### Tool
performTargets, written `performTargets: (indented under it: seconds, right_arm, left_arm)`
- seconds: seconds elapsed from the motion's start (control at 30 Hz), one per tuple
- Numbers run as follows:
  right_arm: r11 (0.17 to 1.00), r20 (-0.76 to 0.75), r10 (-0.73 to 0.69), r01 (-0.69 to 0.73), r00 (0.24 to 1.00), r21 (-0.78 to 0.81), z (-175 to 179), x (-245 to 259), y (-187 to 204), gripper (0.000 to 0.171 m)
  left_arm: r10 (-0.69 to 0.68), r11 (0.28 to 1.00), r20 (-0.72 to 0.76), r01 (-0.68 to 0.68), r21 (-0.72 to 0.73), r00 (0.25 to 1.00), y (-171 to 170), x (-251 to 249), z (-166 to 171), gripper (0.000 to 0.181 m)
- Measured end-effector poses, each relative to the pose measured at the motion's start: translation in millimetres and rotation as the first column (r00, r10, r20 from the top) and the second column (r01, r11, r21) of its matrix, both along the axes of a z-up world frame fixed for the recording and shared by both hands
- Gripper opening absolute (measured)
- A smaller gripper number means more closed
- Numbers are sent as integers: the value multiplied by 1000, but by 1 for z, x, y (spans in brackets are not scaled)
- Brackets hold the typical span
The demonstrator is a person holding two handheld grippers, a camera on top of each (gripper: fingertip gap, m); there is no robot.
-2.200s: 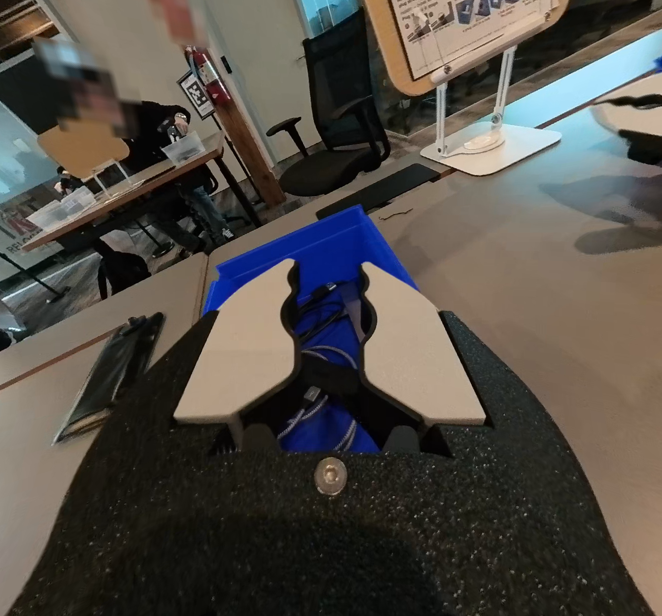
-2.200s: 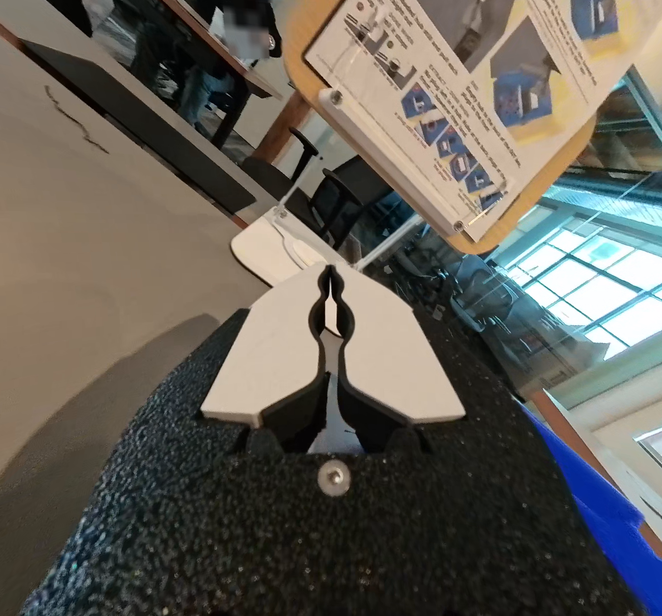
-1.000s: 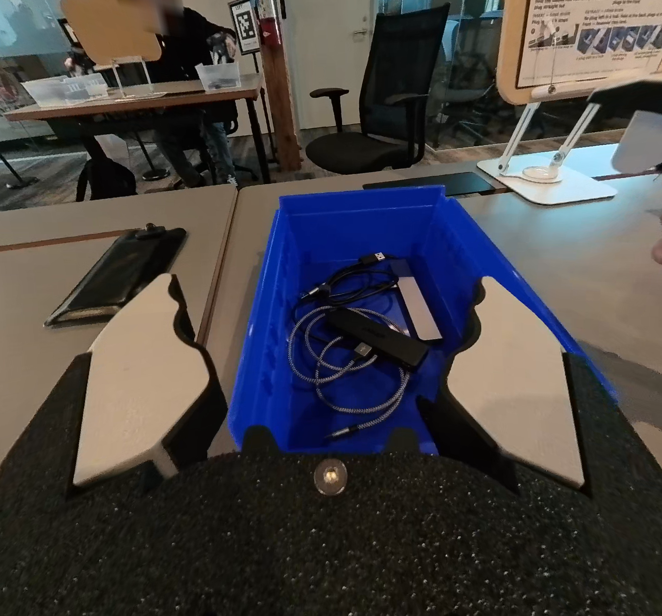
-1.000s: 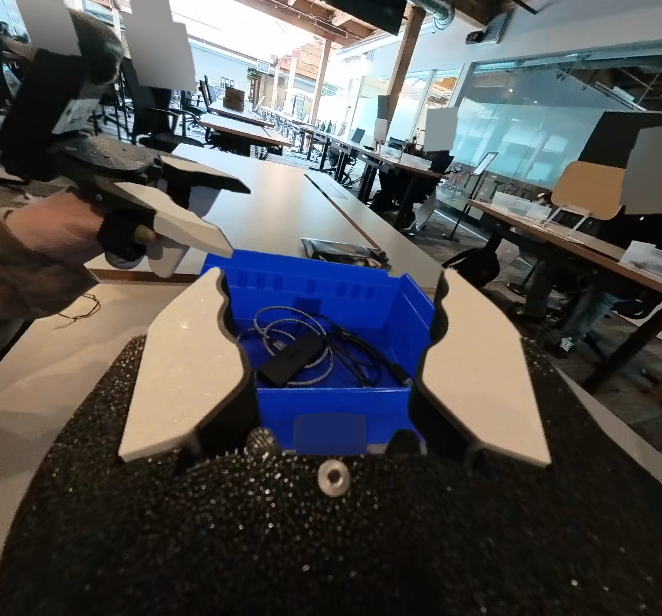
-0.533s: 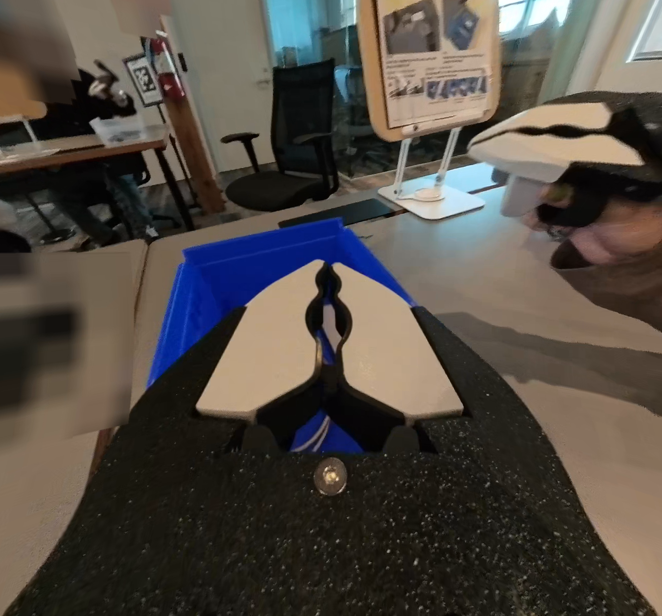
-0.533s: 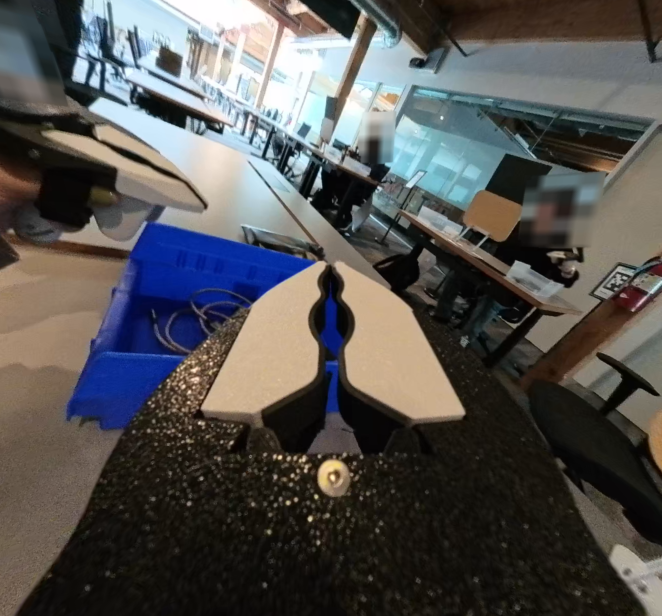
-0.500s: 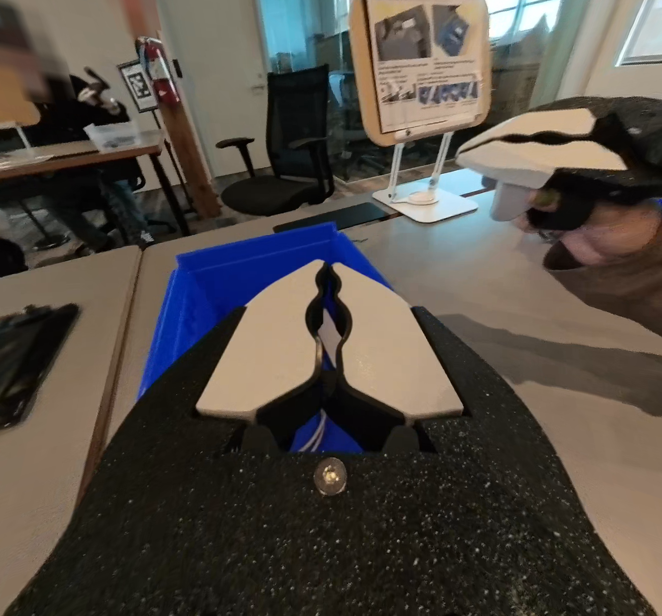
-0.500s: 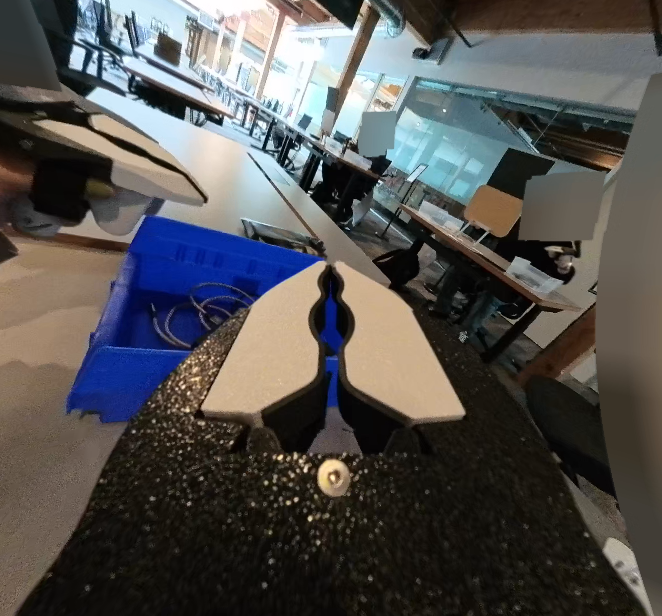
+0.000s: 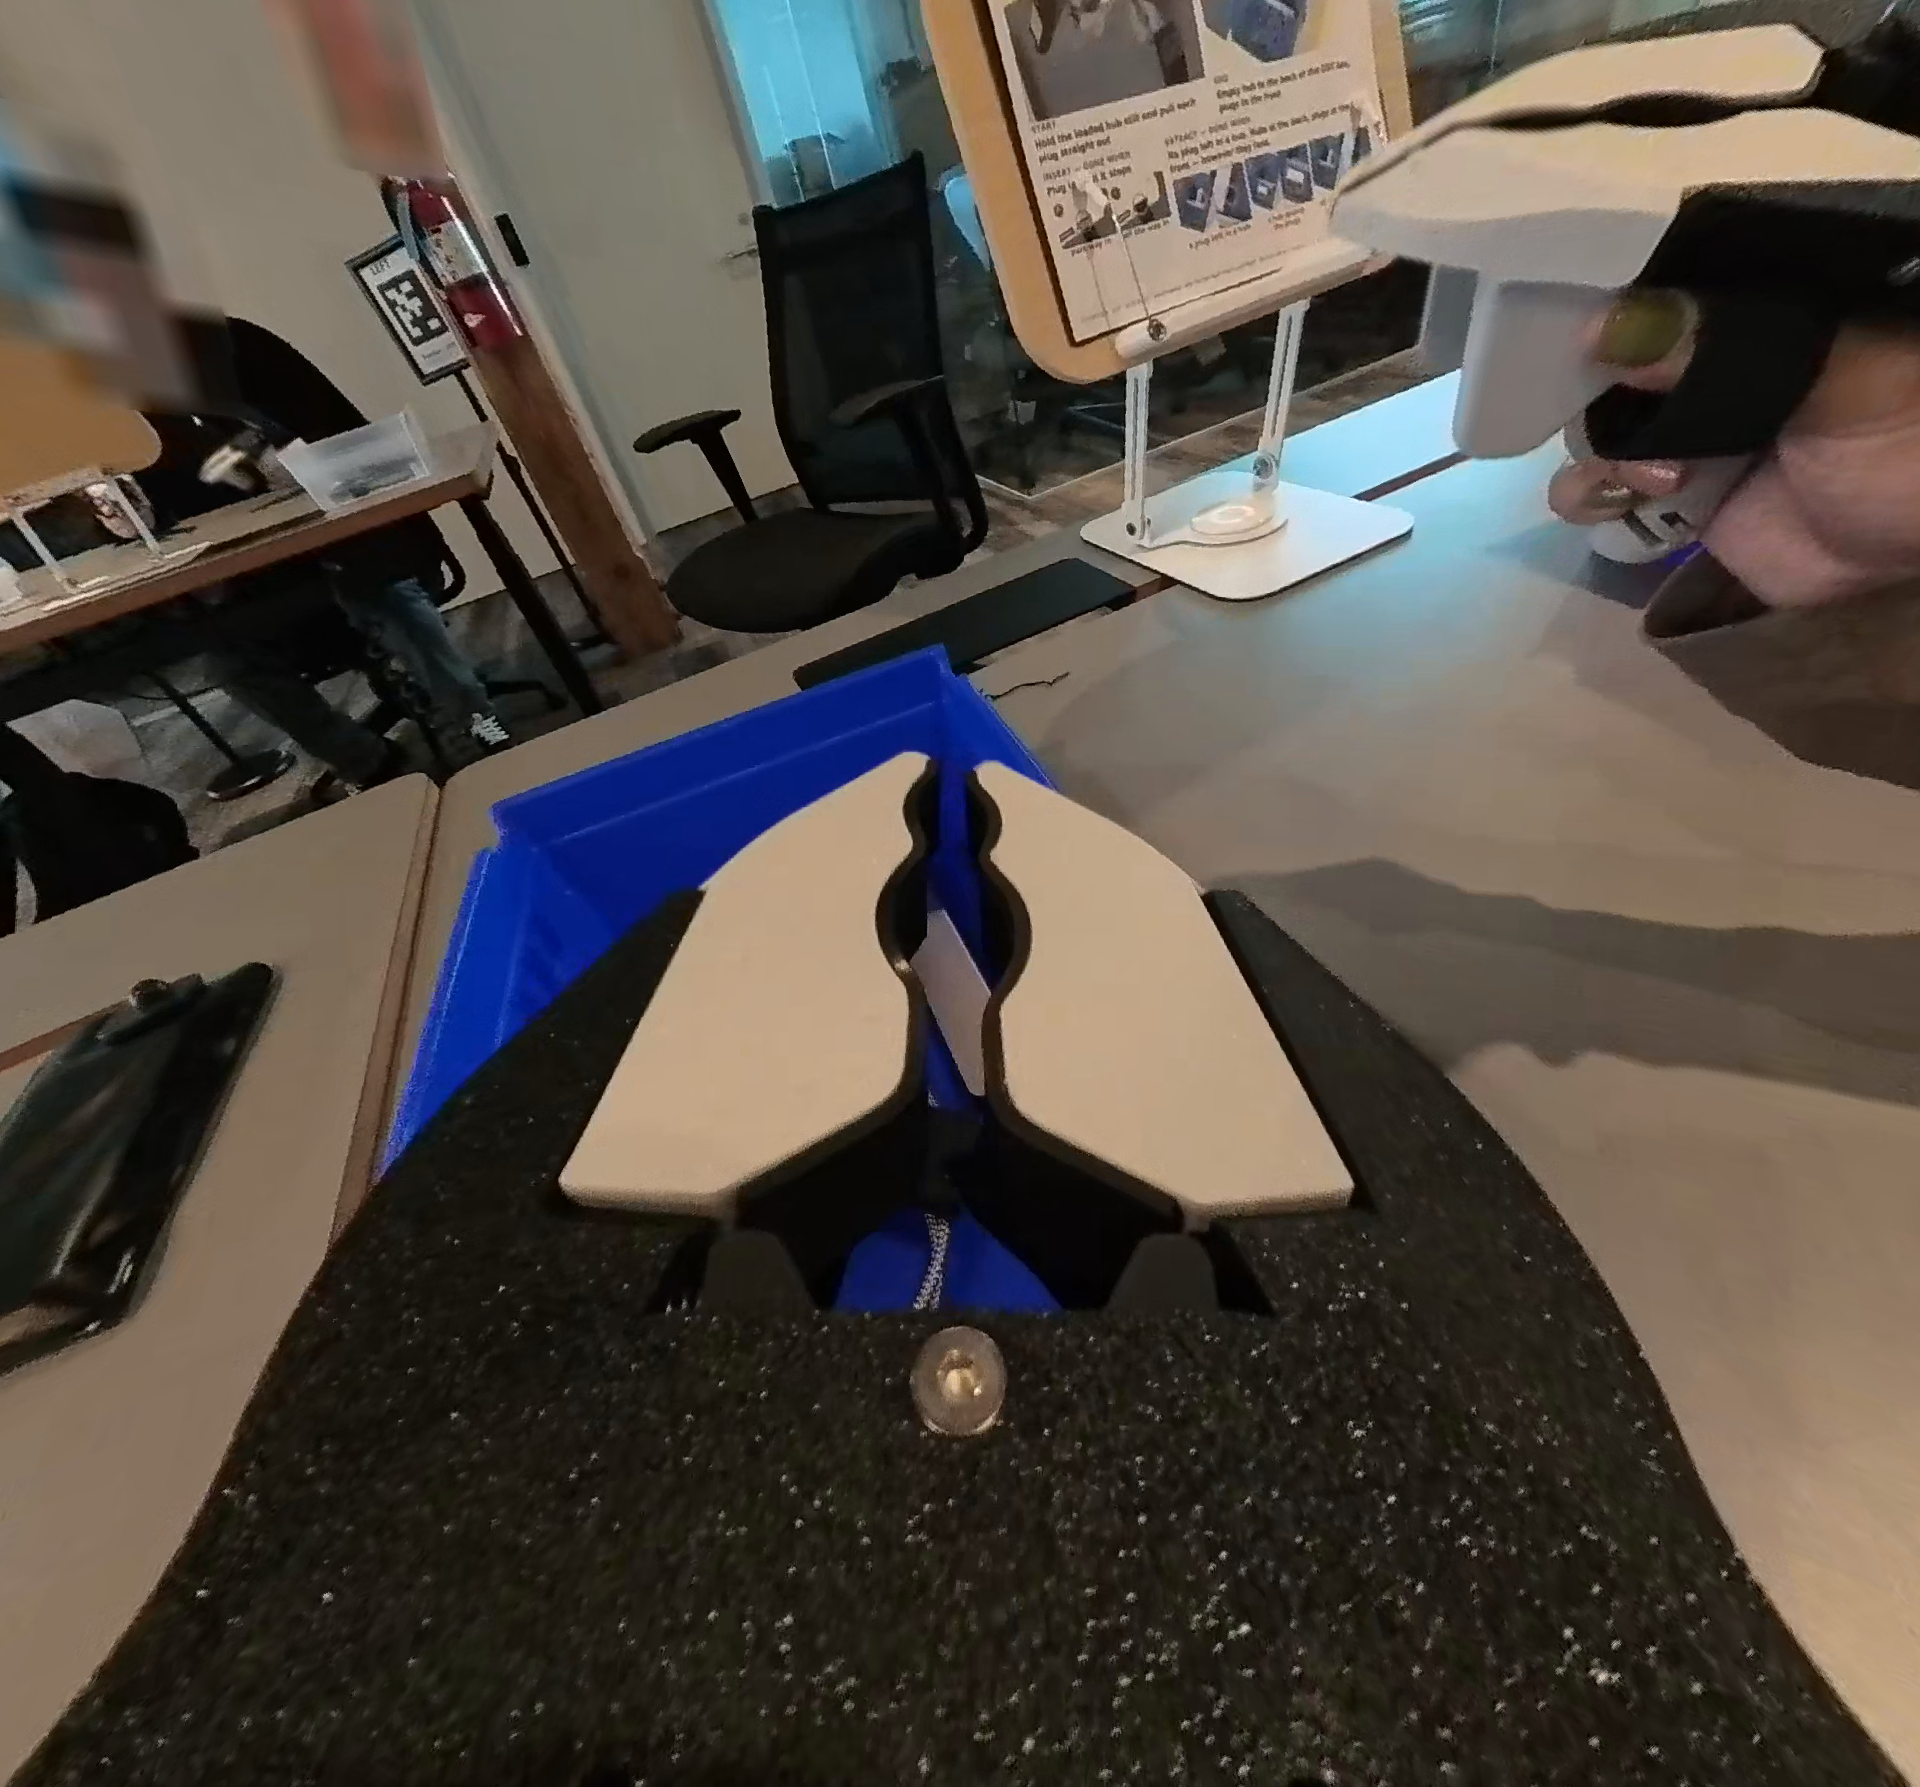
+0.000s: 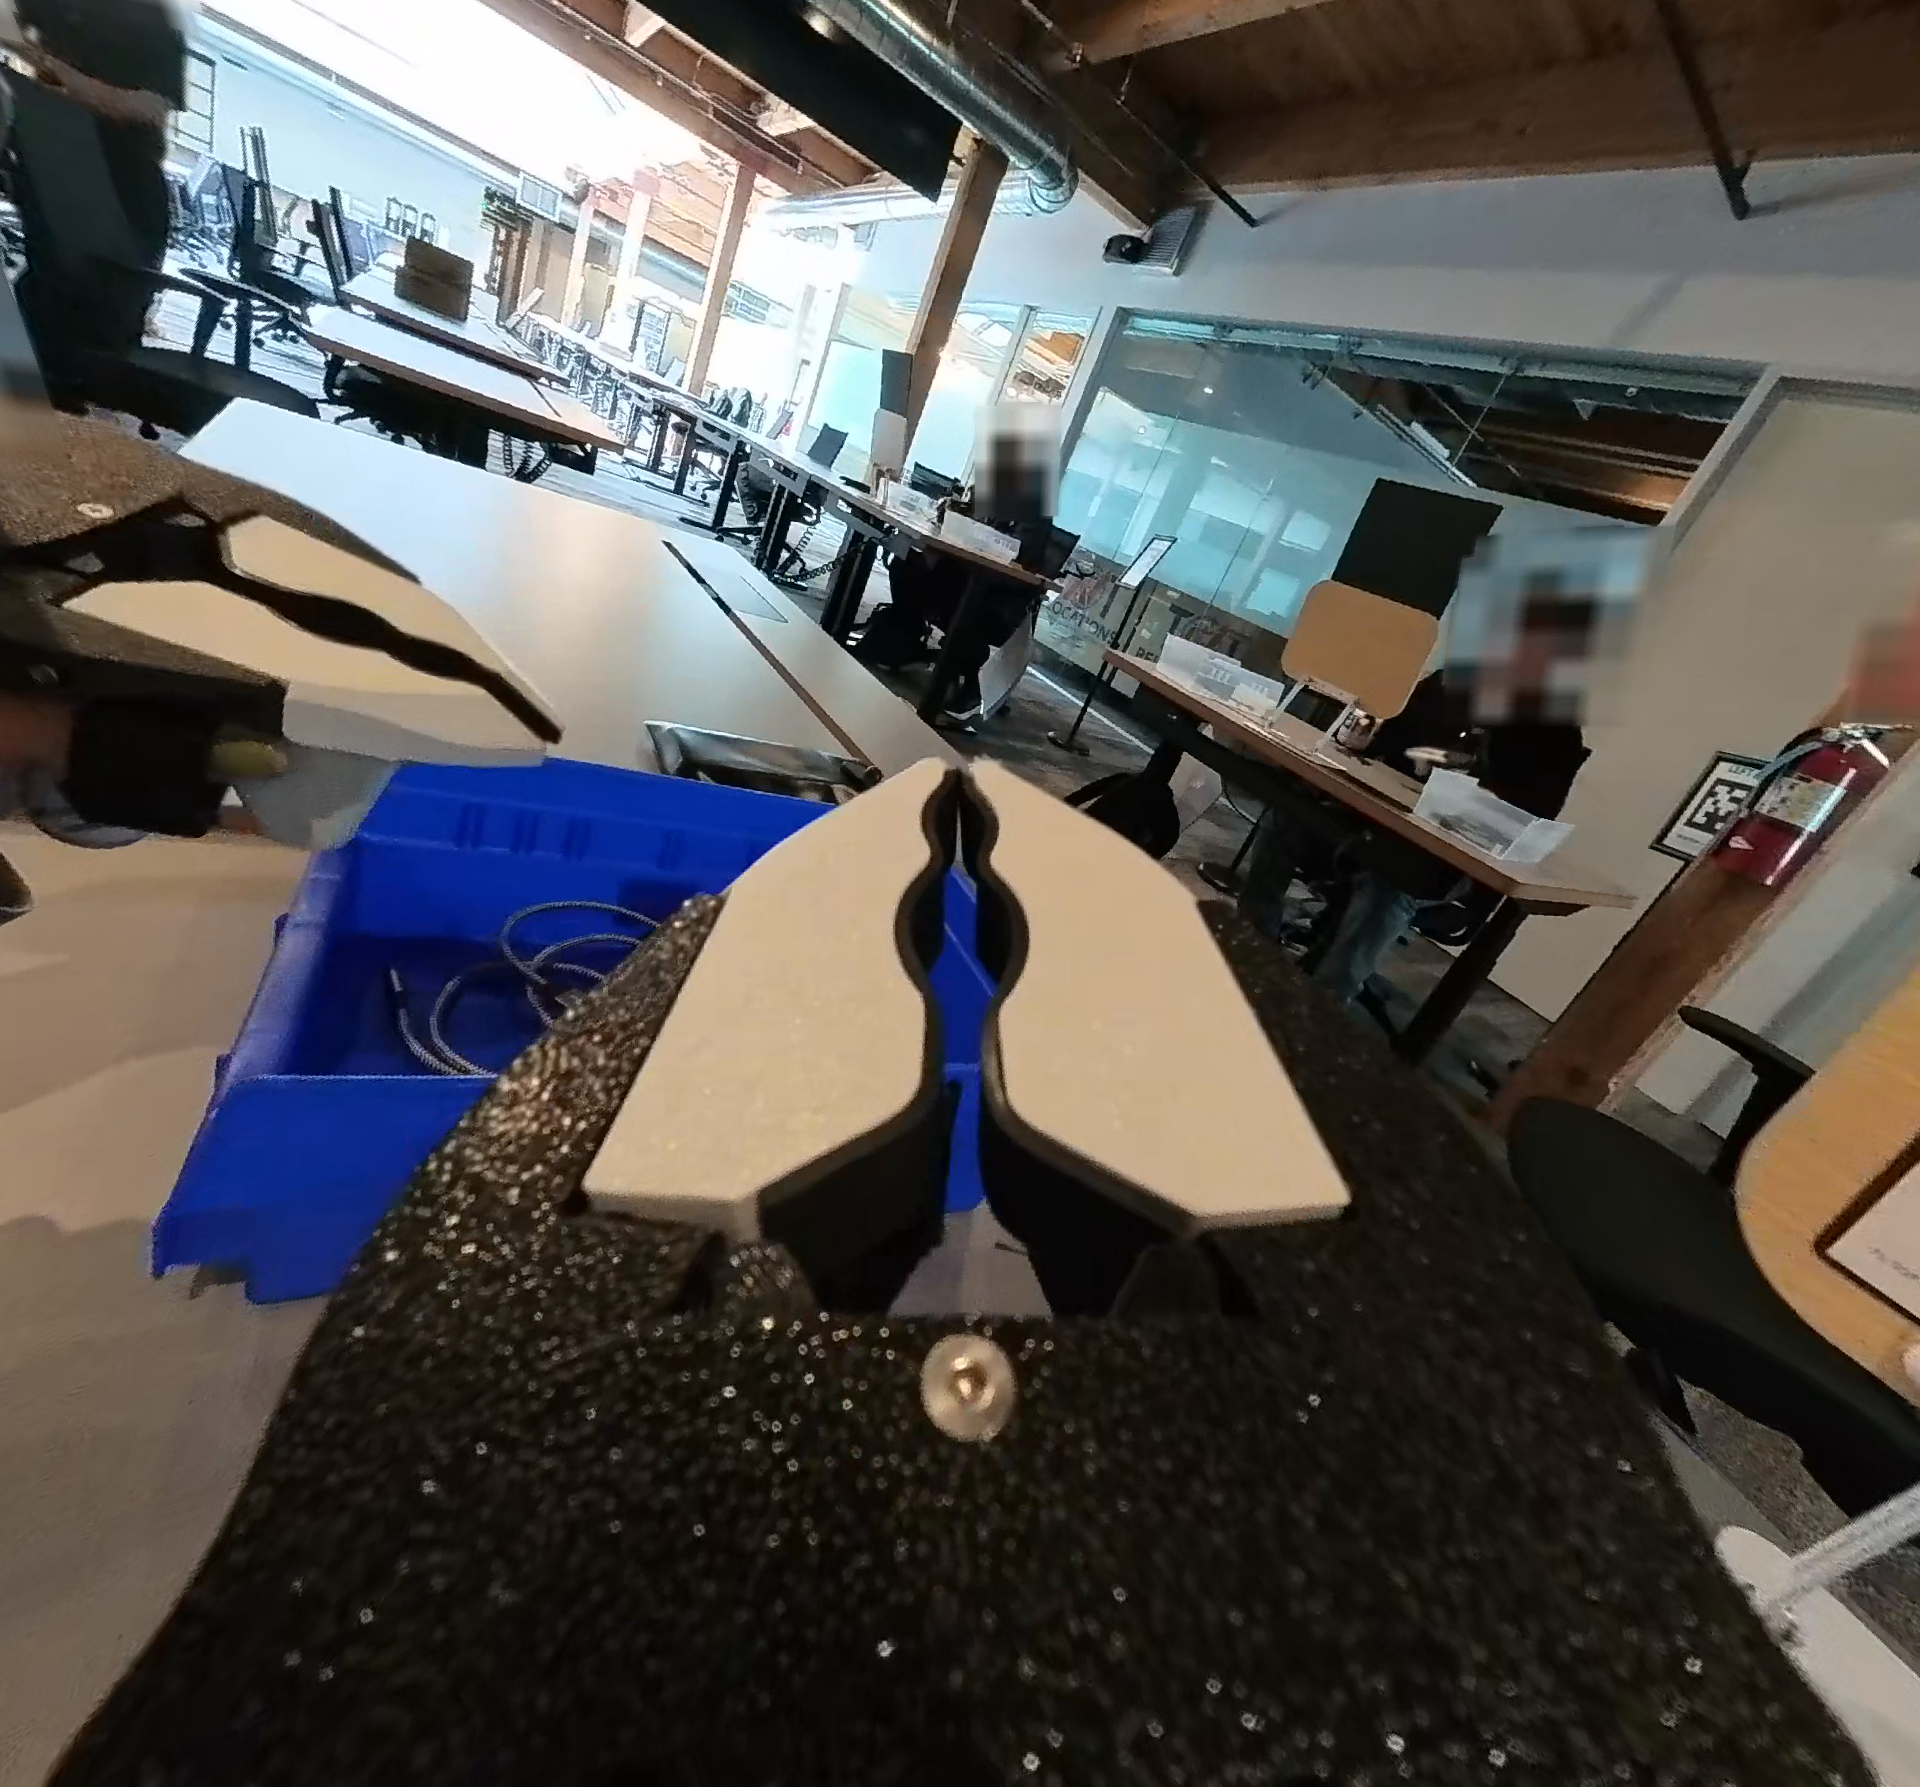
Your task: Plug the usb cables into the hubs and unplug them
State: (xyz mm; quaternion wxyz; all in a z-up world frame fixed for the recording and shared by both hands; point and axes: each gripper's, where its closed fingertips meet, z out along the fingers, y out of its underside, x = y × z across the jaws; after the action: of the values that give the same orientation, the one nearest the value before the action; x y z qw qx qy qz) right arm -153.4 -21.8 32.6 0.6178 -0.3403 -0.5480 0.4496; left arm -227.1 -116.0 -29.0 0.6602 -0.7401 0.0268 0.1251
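A blue bin [image 9: 727, 802] stands on the grey table [image 9: 1507, 802]. My left gripper [image 9: 951, 771] hovers over it, shut and empty, with a thin slit between its fingers. Through the slit I see a strip of a silver hub [image 9: 951, 994] and a braided cable [image 9: 935, 1254] in the bin. My right gripper [image 10: 956, 776] is shut and empty, raised to the right of the bin [image 10: 312, 1176]. It also shows in the left wrist view [image 9: 1371, 168], held by a hand. Braided cable loops [image 10: 488, 999] lie in the bin, and the left gripper [image 10: 535, 724] shows above its far side.
A black flat pouch [image 9: 94, 1145] lies on the table left of the bin. An instruction board on a white stand [image 9: 1247, 532] and a black mat [image 9: 966, 615] sit at the far table edge. An office chair [image 9: 852, 407] and seated people are beyond.
Both grippers were open around the bin one second ago and have since shut. The right gripper has swung up and to the right of the bin; the left stays over it.
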Motion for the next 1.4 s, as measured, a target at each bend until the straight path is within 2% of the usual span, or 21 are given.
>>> performTargets:
  seconds: [0.7,0.77,0.83,0.93,1.03,1.13,1.27,1.37,1.4]
  right_arm:
    - [998,65,-16,12,998,54,-15,-9,-1,0]
    - [999,97,25,-29,995,42,-21,-12,-6,0]
    - [998,150,63,-65,987,9,-31,-18,-10,8]
    - [990,307,142,-138,941,-32,-56,-33,-19,19]
    - [967,490,247,-245,836,-69,-81,-55,-33,19]
    - [944,648,309,-308,696,-118,-94,-87,-47,33]
    - [930,861,360,-210,359,-302,-125,-126,-74,56]
    - [972,968,226,-95,107,-216,-173,-141,-75,62]
    - [972,973,230,-60,18,-229,-187,-140,-79,63]
  left_arm:
    - [41,999,-16,-42,-20,999,-4,-8,-2,5]
    - [82,996,-22,-83,-34,996,-10,-18,-3,5]
    - [123,991,-22,-124,-50,992,-18,-29,-5,6]
    - [191,977,-14,-192,-88,981,-33,-48,-11,7]
    - [280,955,-27,-281,-90,960,-51,-69,-11,7]
    - [347,935,-30,-349,-71,937,-68,-83,-7,8]
    - [403,914,-6,-403,-41,915,-84,-96,-3,8]
    - [418,908,7,-418,-36,908,-91,-101,-4,8]
    - [420,907,12,-419,-36,907,-92,-102,-4,8]
